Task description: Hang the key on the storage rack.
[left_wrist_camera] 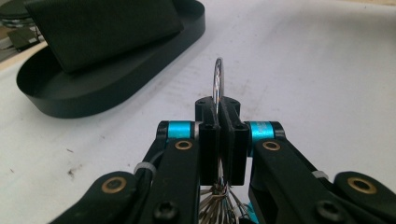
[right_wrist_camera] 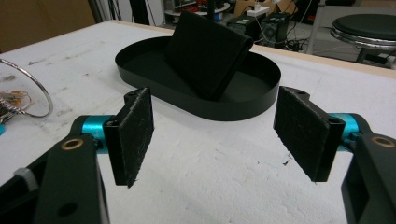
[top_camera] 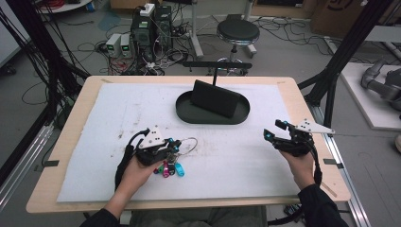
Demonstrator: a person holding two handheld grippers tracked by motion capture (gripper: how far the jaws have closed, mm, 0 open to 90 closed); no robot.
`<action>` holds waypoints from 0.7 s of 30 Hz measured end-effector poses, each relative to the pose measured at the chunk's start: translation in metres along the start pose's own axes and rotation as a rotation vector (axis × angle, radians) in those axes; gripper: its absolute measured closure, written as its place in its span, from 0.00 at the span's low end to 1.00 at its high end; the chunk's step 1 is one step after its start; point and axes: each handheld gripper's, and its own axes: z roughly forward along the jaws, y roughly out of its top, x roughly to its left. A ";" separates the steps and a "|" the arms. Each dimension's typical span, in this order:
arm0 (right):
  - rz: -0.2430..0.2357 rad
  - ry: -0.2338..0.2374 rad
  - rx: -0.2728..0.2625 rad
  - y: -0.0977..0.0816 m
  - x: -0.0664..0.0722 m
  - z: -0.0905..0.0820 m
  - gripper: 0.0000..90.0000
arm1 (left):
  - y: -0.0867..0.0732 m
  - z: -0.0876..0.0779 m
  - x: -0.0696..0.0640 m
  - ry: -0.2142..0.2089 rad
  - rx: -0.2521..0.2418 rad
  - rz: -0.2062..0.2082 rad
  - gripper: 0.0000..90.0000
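- Nearest the person, the left tool [top_camera: 171, 144] has its pads pinched tight on the thin silver wire key ring [top_camera: 188, 144], low over the white padded worktop [top_camera: 236, 156]. In the left gripper view the ring [left_wrist_camera: 219, 81] stands on edge between the closed pads, held by a very narrow strip of metal. Such a thin, smooth wire could twist or slide out if the hand tilts or jerks.
- Under that tool hang the bunch of keys with pink, green and blue plastic heads [top_camera: 169, 169], lying on the worktop. Their weight would likely swing on a lift and pull the ring round in the grip, or they may drag across the padding and snag.
- The right tool [top_camera: 276, 132] hovers well apart at the right side, jaws spread wide and empty, so it gives no support if the bunch slips.
- Farther off sits the black oval tray [top_camera: 187, 113] with a black folded wallet-like block [top_camera: 215, 98] leaning inside. If the keys are bound for it, dangling keys could catch the tray's rim or knock the block over.
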 end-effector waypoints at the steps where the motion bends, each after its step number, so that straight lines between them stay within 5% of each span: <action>1: 0.000 0.000 0.000 0.000 0.000 0.000 0.32 | 0.002 0.000 0.001 0.000 -0.005 0.001 0.96; 21: 0.006 -0.006 -0.002 -0.001 -0.002 -0.003 0.32 | 0.062 -0.007 0.021 0.060 -0.109 0.036 0.96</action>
